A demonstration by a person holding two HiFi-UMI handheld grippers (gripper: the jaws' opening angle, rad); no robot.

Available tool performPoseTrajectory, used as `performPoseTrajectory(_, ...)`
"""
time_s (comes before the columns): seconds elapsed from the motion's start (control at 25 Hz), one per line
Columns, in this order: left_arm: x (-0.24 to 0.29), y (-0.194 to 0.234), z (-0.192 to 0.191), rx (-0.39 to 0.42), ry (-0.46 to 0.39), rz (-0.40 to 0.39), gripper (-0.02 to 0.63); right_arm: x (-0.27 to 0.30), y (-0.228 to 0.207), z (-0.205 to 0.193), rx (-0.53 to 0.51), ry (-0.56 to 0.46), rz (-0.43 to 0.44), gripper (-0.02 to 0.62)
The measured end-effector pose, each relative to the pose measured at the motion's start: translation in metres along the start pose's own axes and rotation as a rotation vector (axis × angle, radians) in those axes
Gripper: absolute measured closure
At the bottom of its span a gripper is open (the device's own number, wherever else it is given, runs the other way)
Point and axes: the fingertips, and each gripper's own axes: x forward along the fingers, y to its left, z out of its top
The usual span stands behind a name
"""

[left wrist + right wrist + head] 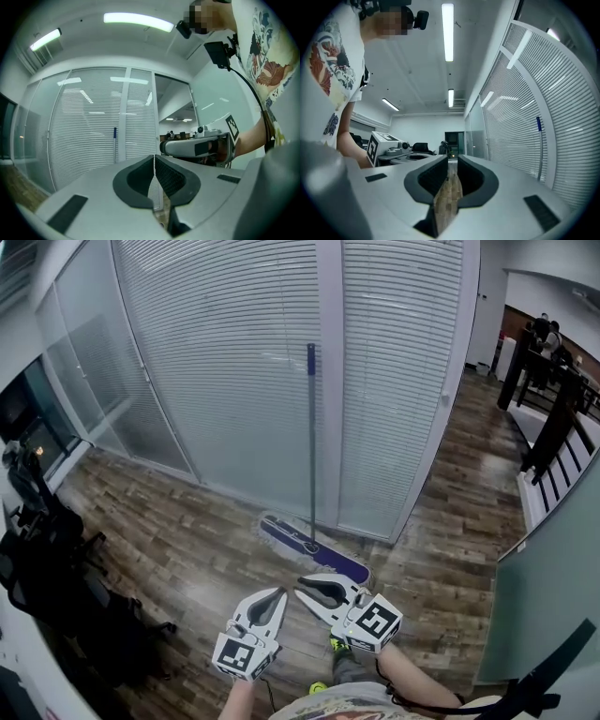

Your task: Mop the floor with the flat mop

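Left hand-held gripper (279, 593), right hand-held gripper (302, 590), both clenched empty, flat mop (311, 545) against glass wall (225, 381), floor (202, 554) between

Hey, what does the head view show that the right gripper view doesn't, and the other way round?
Only the head view: the flat mop's head lying on the floor, and the right gripper seen from above. Only the right gripper view: the ceiling with its light strips, and a far dark doorway. Both: the mop handle standing against the blinds, and the left gripper.

No readable text anywhere.
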Motion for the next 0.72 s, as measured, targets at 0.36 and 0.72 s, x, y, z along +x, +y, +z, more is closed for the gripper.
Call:
performPoseTrajectory(0.36, 0.121, 0.048, -0.004, 0.033, 0.044, 0.003, 0.592, 0.018, -0.141, 0.012, 0.016, -0.026, 0.004, 0.538)
performPoseTrajectory(0.72, 0.230, 0.095, -0.010, 0.042, 0.083, 0.015, 0.592, 0.030, -0.251, 0.015, 0.032, -0.035, 0.021, 0.538)
